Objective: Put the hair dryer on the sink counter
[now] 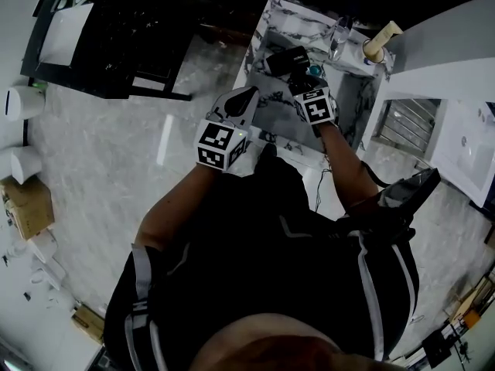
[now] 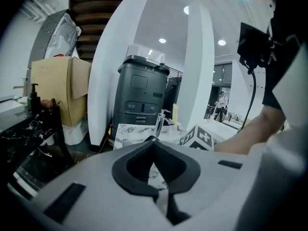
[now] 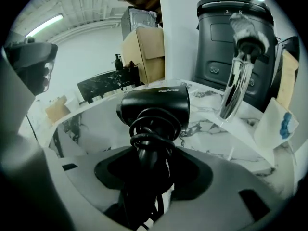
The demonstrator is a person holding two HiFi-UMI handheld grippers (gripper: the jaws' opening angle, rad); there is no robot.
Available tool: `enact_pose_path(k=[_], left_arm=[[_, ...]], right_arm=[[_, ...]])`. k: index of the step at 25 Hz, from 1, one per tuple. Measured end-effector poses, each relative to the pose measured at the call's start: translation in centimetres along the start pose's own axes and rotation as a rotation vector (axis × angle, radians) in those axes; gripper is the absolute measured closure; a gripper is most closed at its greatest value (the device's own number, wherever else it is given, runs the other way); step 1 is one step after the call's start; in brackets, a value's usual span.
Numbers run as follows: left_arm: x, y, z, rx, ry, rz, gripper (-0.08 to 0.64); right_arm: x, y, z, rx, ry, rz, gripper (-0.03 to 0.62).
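Now the right tongs clamp the dryer by its cord-wrapped handle. Its black barrel hangs over the marble table, just beside the tap. The left tongs are pressed together and empty, hovering near the table's edge.

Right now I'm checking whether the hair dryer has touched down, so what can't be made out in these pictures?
- Hair dryer underside against the counter: right gripper view, hidden by its own body and coiled cord.
- Same contact, head view: too small and dark, partly behind the right gripper.
- Fingers' hold on the handle: right gripper view, black on black.
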State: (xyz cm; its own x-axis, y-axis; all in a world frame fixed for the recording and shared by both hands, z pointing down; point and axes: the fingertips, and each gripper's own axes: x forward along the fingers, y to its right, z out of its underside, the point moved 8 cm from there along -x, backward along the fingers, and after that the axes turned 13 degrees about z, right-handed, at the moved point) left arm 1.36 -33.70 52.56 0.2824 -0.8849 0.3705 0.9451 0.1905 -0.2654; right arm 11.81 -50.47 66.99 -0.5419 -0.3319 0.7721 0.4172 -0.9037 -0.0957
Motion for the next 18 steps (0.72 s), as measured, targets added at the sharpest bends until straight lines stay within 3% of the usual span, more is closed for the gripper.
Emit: enact_pose_path(k=[7, 18], left_arm=[[-0.6, -0.7, 1.1, -0.016, -0.031, -0.051, 0.558], [-1.1, -0.4, 2.3, -0.031, -0.037, -0.06, 0.558]], right_arm=[[4.2, -0.3, 2.4, 0.016, -0.097, -0.018, 0.364], [7.5, -0.9, 4.4, 0.038, -0.172, -0.02, 0.364]])
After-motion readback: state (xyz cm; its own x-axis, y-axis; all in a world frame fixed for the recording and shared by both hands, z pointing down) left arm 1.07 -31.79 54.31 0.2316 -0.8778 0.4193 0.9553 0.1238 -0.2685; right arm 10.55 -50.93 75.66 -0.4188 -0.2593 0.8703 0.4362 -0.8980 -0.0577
